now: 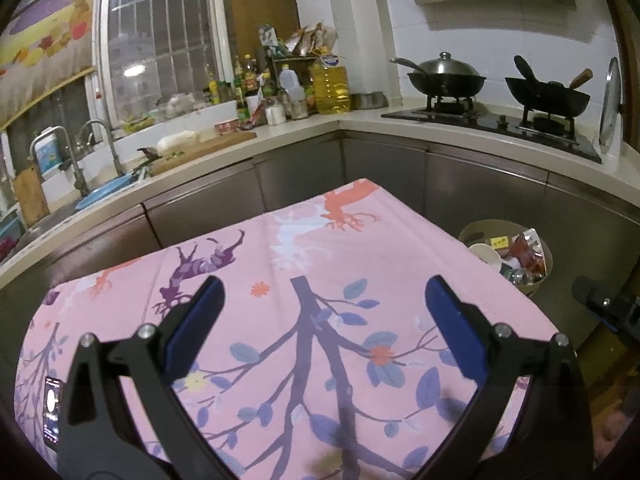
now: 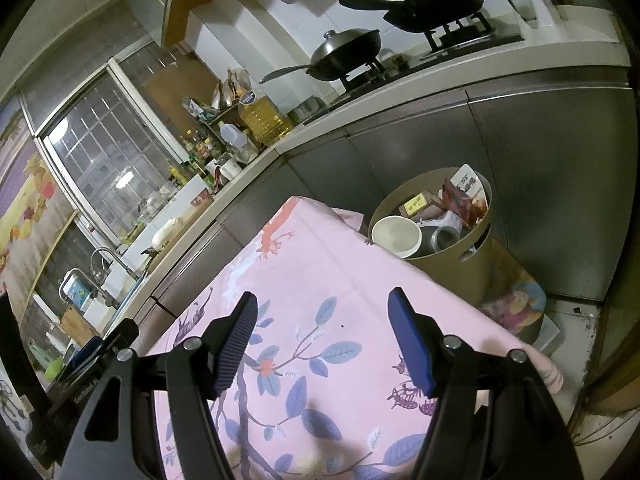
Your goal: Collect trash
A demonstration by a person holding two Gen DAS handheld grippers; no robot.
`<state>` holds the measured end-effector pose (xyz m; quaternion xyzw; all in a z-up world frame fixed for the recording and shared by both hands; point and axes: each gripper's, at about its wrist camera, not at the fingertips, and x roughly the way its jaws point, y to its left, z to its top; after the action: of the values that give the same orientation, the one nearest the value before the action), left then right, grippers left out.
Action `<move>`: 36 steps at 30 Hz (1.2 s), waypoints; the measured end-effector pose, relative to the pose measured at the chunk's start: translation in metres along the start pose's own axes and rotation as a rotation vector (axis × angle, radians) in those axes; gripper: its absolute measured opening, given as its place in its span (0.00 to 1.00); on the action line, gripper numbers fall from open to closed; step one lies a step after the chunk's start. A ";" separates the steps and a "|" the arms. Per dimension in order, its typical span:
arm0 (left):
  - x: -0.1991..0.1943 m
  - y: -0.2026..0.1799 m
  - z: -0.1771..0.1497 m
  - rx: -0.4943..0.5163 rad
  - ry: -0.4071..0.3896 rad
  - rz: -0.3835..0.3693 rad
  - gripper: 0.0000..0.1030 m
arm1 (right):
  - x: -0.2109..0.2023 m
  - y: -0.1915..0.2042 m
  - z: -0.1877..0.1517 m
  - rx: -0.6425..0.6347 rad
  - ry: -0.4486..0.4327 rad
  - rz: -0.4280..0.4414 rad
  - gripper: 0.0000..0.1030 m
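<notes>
Pink tablecloth printed with branches and blue leaves covers the near table. Over it the left gripper and right gripper hang, fingers apart and empty. Beyond the far right corner, a tan bin on the floor holds trash: wrappers, a white cup, a can.

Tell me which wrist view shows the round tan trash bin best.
The right wrist view: the round tan trash bin shows its full rim, side wall and contents, including a white paper cup and red snack wrappers. In the left wrist view the bin is smaller and partly cut off by the pink floral tablecloth.
</notes>
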<state>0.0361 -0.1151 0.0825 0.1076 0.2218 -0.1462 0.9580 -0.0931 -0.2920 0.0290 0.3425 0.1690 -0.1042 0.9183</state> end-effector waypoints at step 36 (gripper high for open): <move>-0.007 0.003 0.003 0.023 -0.032 0.015 0.94 | -0.001 0.009 0.003 -0.020 -0.012 0.016 0.64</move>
<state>0.0323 -0.1116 0.0884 0.1180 0.2039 -0.1435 0.9612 -0.0908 -0.2874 0.0373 0.3342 0.1619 -0.0973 0.9234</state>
